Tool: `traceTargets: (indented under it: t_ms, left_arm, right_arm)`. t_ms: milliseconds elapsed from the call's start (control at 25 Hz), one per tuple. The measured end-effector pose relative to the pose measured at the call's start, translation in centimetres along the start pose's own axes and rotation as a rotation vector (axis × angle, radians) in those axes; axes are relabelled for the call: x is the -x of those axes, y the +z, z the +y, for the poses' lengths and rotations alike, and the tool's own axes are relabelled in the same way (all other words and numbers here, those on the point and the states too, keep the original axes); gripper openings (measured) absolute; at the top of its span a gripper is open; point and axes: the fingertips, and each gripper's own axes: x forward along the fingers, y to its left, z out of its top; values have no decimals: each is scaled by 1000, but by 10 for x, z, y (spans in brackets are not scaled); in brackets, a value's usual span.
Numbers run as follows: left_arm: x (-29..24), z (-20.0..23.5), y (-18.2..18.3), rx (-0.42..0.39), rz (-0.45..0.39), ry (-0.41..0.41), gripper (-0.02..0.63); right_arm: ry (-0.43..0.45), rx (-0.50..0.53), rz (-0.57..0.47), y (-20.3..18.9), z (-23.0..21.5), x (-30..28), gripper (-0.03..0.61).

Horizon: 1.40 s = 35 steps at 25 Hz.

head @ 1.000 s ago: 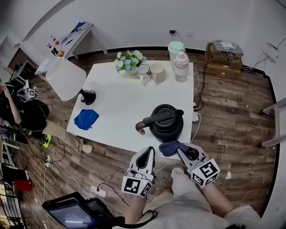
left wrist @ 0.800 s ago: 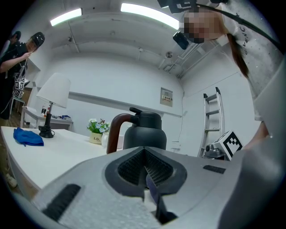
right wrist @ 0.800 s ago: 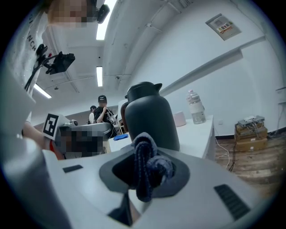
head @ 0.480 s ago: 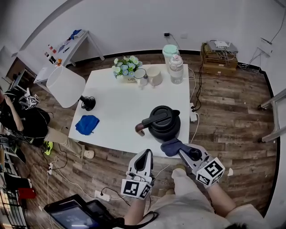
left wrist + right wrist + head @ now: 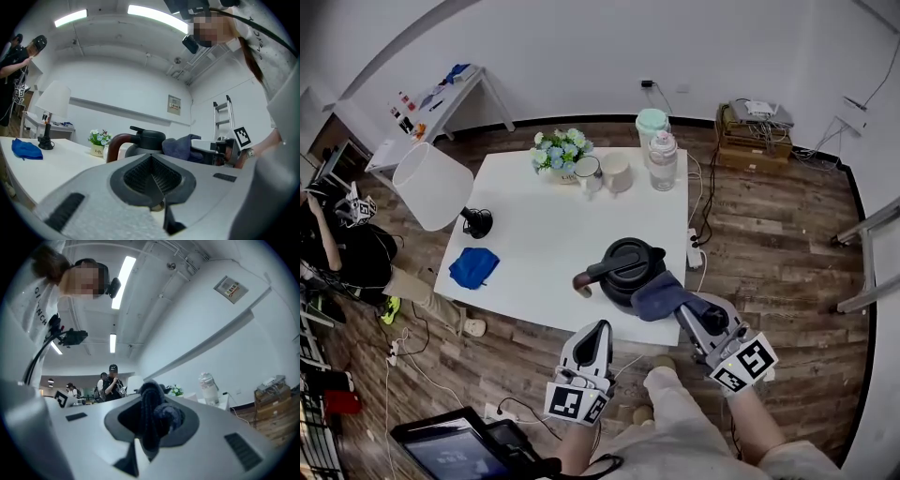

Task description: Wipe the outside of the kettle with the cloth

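Kettle: black, lidded, upright on the white counter near its front edge, with a brown-tipped handle reaching left. Cloth: dark blue, bunched, touching the kettle's front right side. Right tongs: grasping a fold of that cloth, which fills the gap between the jaws in the right gripper view. Left tongs: clenched on nothing, jaws together, held off the counter's front edge, in front of the kettle's handle and apart from it. Second cloth: bright blue, crumpled, lying on the counter well left of the kettle. Lamp: white shade, black base, left of and behind the kettle. Flower pot, two cups and two bottles: in a row along the counter's far edge, behind the kettle.
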Motion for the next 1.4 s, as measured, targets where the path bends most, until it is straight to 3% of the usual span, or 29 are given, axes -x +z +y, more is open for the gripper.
traceTargets:
  t_ms: [280,520,720,920,1080,1240,1400]
  left_arm:
    - [-5,4,-14,-7,6,14,8]
    - [-10,12,-22,-19,8,23,8]
    - [-11,20,-34,-30,17,29,8]
    - [-13,26,-44,-35,27,36,8]
    - [-19,23,-40,-38,37,25,8]
    - [-23,17,-25,-41,48,8,8]
    - [-28,13,-9,-33,41,2,8]
  right_arm:
    - [-144,-132,46,-56,-39,7,63]
    - [-189,-139,114,-96,-58,8,63]
    - [-253,-95,209,-120,-74,10,63]
    - [-264,31,311,-134,-80,9,63]
    - [-215,103,254,-109,-74,15,63]
    - [-199,106,85,-37,-67,24,63]
    - [-203,128,-10,18,-65,18,63]
